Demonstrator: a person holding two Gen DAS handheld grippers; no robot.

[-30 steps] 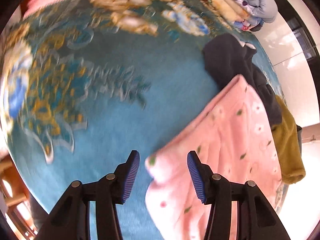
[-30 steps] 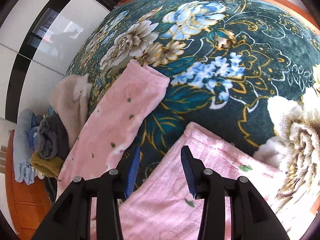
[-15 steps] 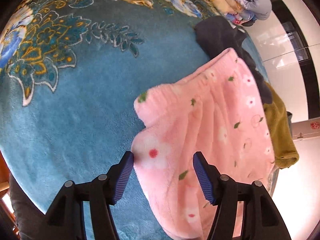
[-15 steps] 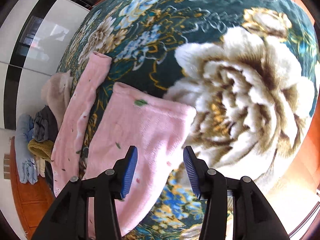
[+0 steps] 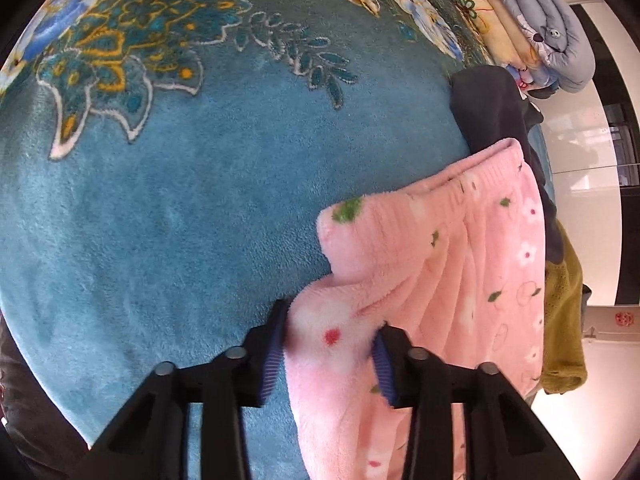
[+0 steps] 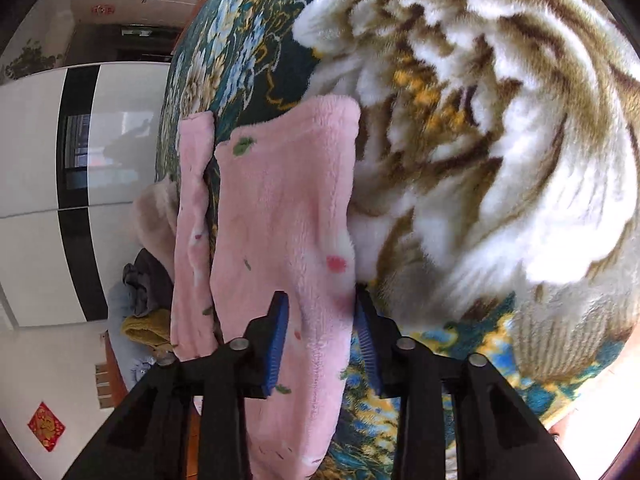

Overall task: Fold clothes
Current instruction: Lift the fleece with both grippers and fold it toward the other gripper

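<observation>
— Where are the pink trousers seen?

— In the left wrist view they are spread over the lower right of the frame, on the blue flowered blanket. A corner of the waistband is found between the pads of the left gripper, low in the middle.

— Is that corner gripped?

— The pile is touched by both blue pads and bulges between them, so the jaws are taken to be clenched on the trousers.

— And the other side?

— In the right wrist view the trousers are laid from the upper middle down to the bottom edge. The right gripper is set astride one leg; the cloth is pressed by both pads, so it is grasped there too. A second leg is seen just left of it.

— What else is shown?

— A dark garment and an olive one are seen at the right edge of the left view, and folded bedding is stacked in the upper right corner.
</observation>
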